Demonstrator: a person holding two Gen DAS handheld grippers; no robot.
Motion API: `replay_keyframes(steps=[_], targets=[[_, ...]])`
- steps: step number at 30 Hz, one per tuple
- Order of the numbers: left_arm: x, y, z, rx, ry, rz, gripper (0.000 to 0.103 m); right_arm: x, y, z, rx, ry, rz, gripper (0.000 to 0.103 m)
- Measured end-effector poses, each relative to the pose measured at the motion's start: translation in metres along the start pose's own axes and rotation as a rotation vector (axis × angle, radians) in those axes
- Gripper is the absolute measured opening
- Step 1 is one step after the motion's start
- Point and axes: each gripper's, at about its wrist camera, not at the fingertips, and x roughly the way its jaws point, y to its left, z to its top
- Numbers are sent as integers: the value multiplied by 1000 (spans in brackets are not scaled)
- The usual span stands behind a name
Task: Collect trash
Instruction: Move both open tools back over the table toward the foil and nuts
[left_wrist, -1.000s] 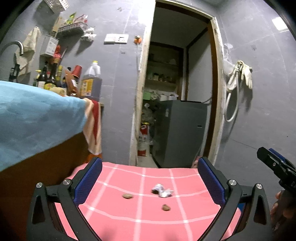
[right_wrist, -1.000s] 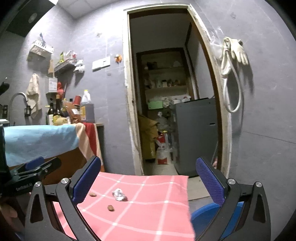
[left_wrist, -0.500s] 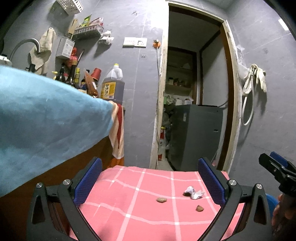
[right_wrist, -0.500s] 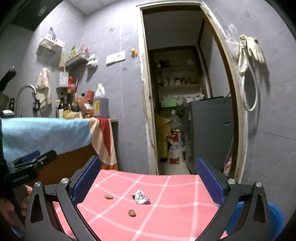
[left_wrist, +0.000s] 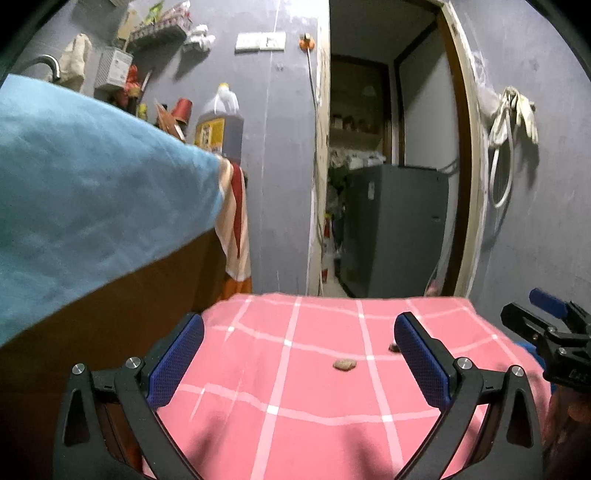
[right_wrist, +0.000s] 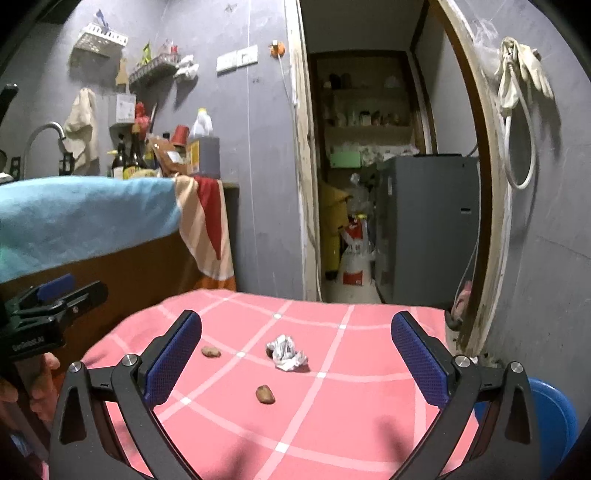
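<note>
crumpled paper (right_wrist: 286, 352) lies between right fingers (right_wrist: 173, 356), untouched.

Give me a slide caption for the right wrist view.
Open right tool faces a crumpled paper wad and two brown scraps on a pink checked tablecloth.

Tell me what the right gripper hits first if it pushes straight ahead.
Probably the crumpled paper wad on the pink checked cloth; it lies nearly centred between the right gripper's open jaws. Depth is unclear, so it might pass above.
</note>
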Motion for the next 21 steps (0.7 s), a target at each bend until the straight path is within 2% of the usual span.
replay_keyframes(steps=[7, 13, 18, 21], targets=[[30, -1, -6, 23, 135, -14, 101, 19, 3, -5, -20, 86, 15, 103], [56, -5, -12, 62, 259, -60, 101, 36, 0, -10, -1, 169, 29, 101], [72, -11, -17, 89, 323, -82, 101, 49, -7, -14, 37, 249, 42, 86], [81, -12, -19, 89, 357, -93, 101, 58, -10, -18, 48, 304, 59, 82]])
